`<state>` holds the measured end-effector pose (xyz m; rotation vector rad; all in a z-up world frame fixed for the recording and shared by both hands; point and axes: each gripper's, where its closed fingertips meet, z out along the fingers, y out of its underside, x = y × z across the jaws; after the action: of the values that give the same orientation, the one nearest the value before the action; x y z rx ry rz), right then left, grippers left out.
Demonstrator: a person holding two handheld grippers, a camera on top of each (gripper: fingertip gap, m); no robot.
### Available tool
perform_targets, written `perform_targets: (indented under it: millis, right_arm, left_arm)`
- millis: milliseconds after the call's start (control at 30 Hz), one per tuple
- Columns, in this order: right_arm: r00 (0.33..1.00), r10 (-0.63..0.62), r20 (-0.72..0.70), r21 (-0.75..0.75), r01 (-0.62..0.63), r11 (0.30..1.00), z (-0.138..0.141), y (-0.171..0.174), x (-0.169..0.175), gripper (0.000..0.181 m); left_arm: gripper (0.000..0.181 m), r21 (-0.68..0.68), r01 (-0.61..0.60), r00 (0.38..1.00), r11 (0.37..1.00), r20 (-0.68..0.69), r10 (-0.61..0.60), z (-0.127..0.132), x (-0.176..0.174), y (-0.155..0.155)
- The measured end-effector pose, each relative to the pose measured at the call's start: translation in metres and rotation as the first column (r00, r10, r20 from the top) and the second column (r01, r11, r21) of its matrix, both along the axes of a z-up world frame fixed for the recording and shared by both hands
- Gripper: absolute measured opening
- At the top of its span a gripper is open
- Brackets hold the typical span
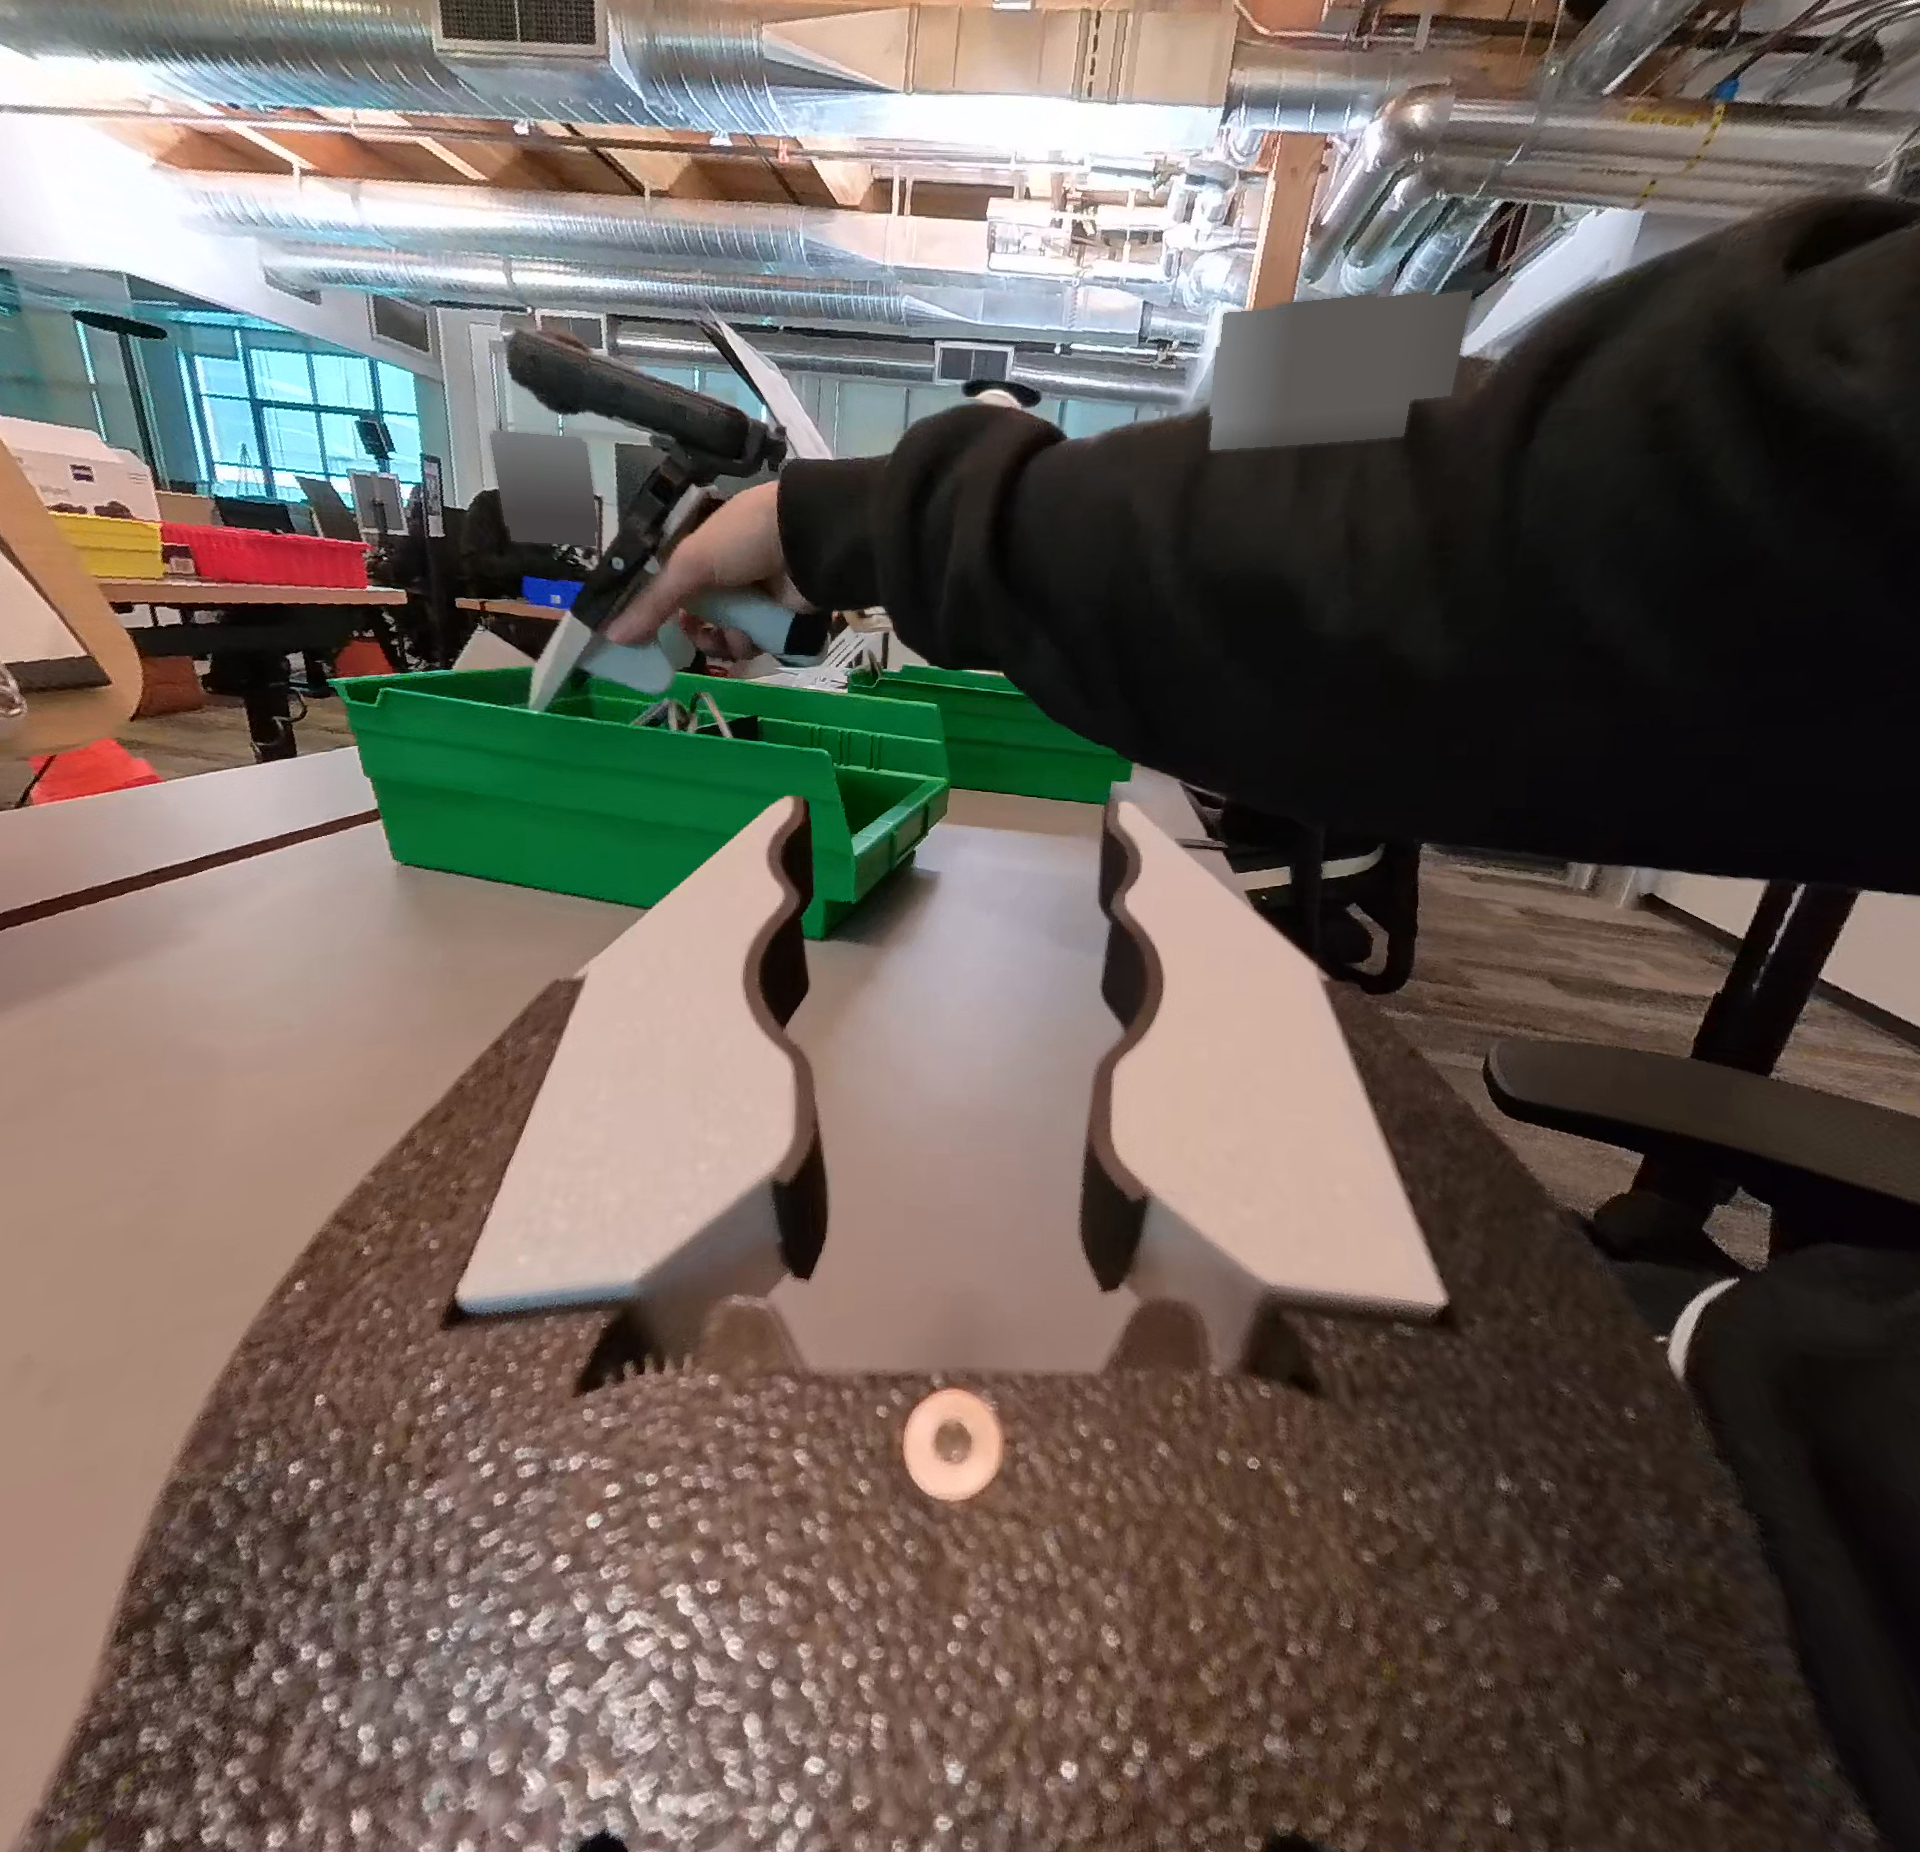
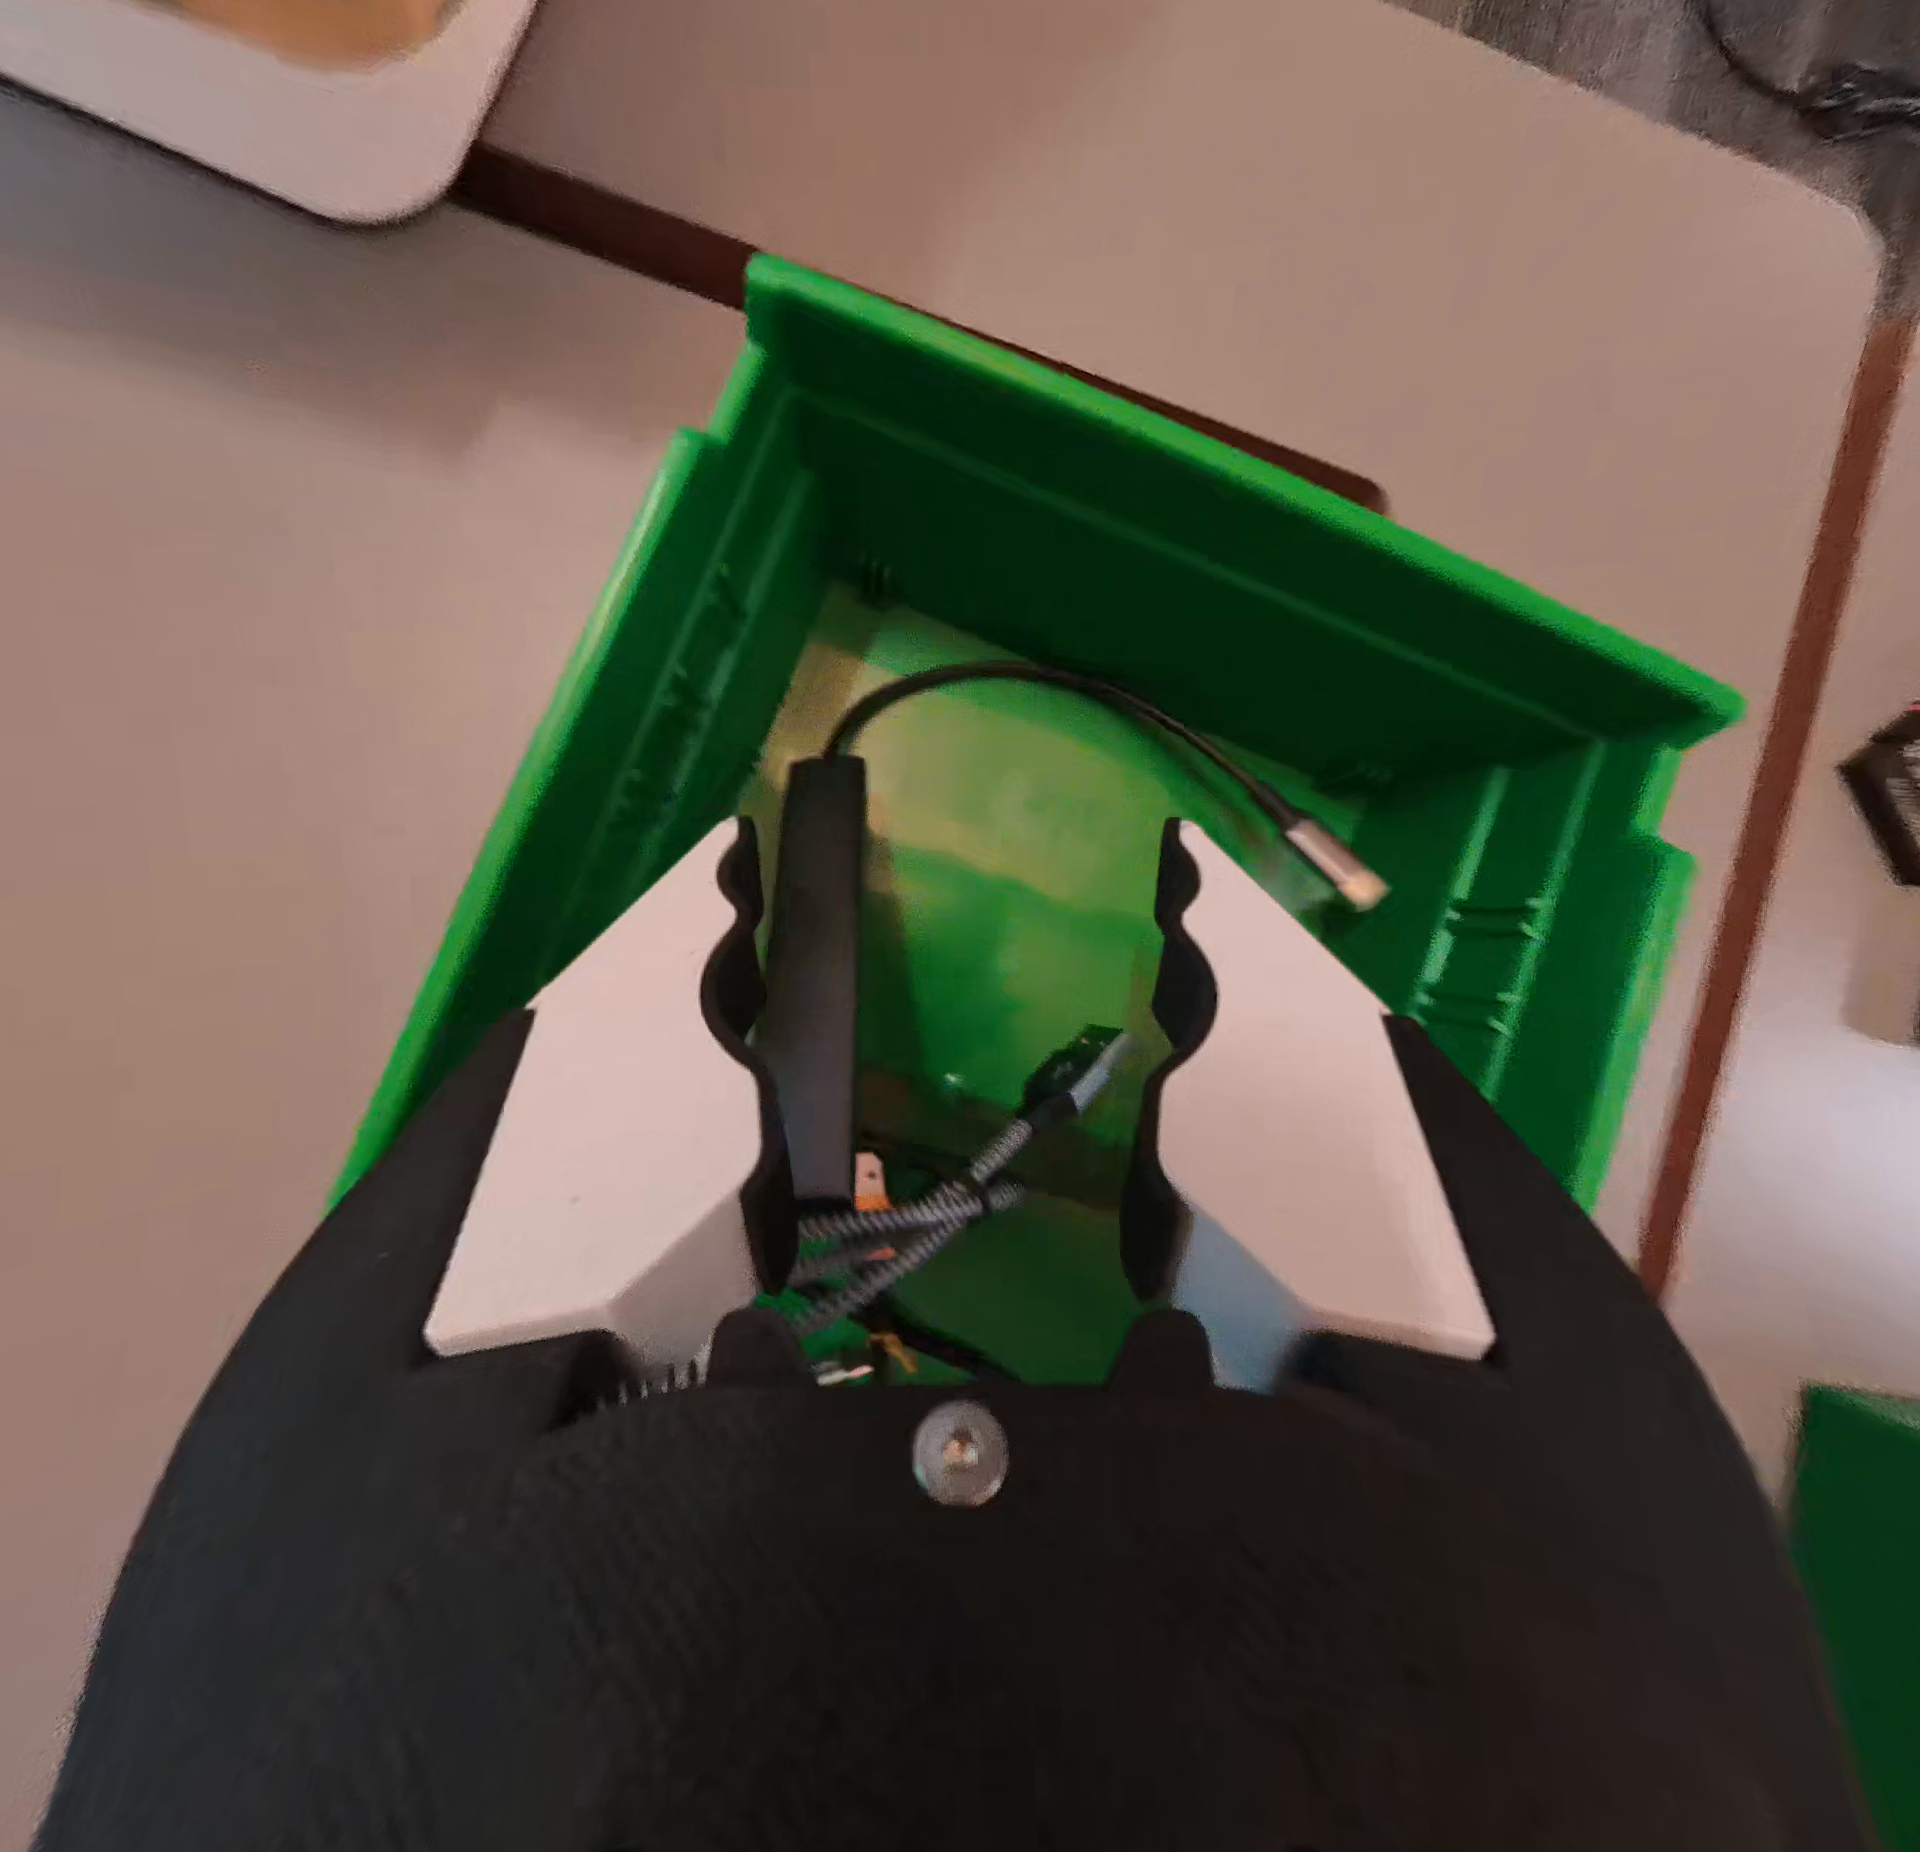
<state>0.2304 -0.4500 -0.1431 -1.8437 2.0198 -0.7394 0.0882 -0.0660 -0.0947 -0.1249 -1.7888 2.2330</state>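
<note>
My right tongs [image 2: 961,971] hung wide inside the green bin [image 2: 1195,566], beside a black adapter [image 2: 821,971]. Left tongs [image 1: 951,929] stood wide, empty, over the bench [image 1: 208,971] short of that bin.

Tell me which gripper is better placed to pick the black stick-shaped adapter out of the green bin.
Right. The right gripper hangs open inside the green bin, the black adapter beside its left finger. The left gripper is open above the table, short of the bin.

The right gripper [image 2: 958,846] hangs over a green bin [image 2: 1226,597], its jaws spread apart. A black stick-shaped adapter [image 2: 821,961] lies against the finger at nine o'clock; its thin cable [image 2: 1049,678] arcs toward two o'clock. Braided cables [image 2: 935,1215] cross near six o'clock.
</note>
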Motion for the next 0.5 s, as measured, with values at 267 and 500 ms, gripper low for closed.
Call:
perform_targets:
  millis: [267,500]
  right_arm:
    - [0.995,0.104,-0.013,-0.12,-0.105,0.987,0.013,0.019,-0.031,0.062]
    - [0.931,0.161,0.328,-0.254,-0.078,0.964,0.089,0.068,-0.038,0.067]
  left_arm:
    - [0.052,0.023,-0.01,1.0,1.0,0.025,0.01,-0.006,-0.002,0.001]
    - [0.047,-0.018,-0.08,0.996,0.997,0.024,0.08,0.0,0.01,0.008]
